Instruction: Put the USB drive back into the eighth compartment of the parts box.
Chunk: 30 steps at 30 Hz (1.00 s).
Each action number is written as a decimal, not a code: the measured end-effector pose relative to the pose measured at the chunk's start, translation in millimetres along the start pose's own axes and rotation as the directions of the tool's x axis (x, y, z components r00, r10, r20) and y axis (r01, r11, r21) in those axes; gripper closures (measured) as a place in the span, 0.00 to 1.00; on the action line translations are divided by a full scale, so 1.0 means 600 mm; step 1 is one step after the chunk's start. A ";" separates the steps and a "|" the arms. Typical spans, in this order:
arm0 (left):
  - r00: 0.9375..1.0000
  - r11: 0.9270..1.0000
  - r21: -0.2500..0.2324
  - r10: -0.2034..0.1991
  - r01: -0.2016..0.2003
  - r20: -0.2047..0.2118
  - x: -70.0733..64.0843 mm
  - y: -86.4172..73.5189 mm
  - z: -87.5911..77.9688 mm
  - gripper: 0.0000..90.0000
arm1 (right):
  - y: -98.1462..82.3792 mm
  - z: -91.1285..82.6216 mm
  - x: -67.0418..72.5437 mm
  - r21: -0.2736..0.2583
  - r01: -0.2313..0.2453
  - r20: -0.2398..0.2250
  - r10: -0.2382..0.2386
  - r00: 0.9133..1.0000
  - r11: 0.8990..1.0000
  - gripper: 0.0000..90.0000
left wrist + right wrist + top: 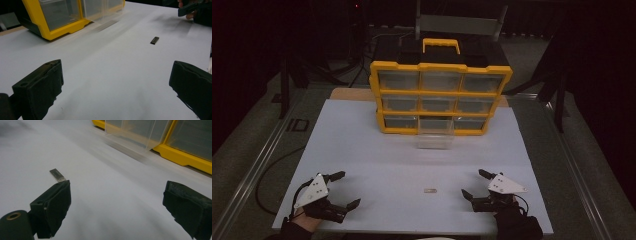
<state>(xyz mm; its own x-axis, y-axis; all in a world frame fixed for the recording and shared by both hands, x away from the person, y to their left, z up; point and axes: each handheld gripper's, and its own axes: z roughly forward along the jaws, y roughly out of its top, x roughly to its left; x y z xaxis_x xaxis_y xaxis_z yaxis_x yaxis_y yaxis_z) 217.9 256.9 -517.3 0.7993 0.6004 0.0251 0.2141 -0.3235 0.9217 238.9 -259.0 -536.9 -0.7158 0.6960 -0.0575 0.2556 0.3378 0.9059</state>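
Observation:
A small flat metal piece (429,190) lies on the white board near its front edge, between my two grippers; it also appears in the left gripper view (154,40) and the right gripper view (57,175). My left gripper (346,189) rests at the front left, open and holding nothing (115,87). My right gripper (475,184) rests at the front right, open and holding nothing (117,205). A yellow drawer organiser (441,95) stands at the back, its bottom middle clear drawer (435,134) pulled out.
The white board (362,145) covers the table between the organiser and me. The organiser has a yellow handle (441,45) on top. A cable (272,170) runs off the board's left side.

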 end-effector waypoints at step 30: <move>0.997 0.997 0.027 0.071 -0.072 0.041 -0.009 0.070 0.000 0.00 | 0.006 0.000 0.005 -0.018 0.015 0.007 -0.015 1.000 1.000 0.09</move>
<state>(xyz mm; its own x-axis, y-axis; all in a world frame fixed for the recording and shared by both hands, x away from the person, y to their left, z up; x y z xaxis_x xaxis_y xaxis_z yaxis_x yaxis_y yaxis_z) 222.5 240.2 -478.9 0.8347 0.5457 0.0743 0.1711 -0.3851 0.9069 237.9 -255.7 -534.0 -0.7148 0.6954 -0.0742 0.2328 0.3367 0.9124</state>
